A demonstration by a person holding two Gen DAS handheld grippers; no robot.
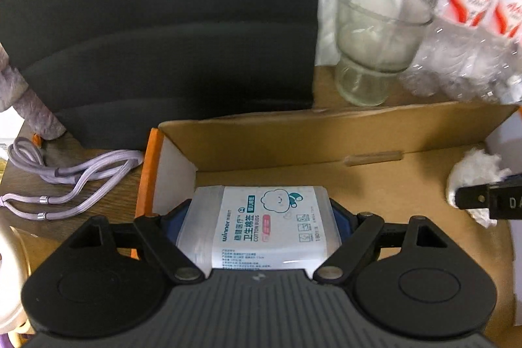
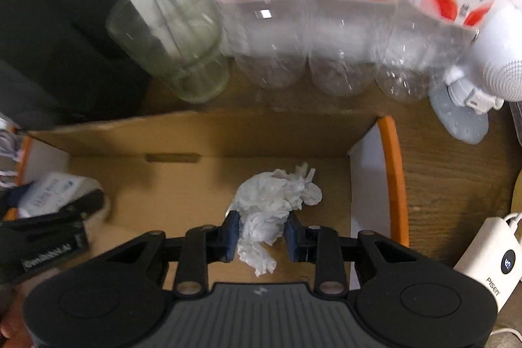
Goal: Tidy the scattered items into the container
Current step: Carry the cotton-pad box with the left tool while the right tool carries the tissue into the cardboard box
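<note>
Wooden desk (image 2: 450, 158), bottles (image 2: 339, 22) and glass (image 2: 169, 48) behind cardboard box (image 2: 208, 132), left tongs (image 1: 261, 217) gripping cotton-bud pack (image 1: 264, 224), right tongs (image 2: 261, 234) pinching tissue (image 2: 274, 201).

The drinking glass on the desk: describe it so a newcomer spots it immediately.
Find the open cardboard box on the wooden desk. Behind its far wall, left of the three red-labelled plastic bottles, stands the glass. It alone is a short, clear tumbler with a straw inside.

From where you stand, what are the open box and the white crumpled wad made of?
The box looks like matte brown corrugated cardboard, with folded flaps and a slot. The wad looks like thin tissue paper, soft and wrinkled; it could be thin plastic.
</note>
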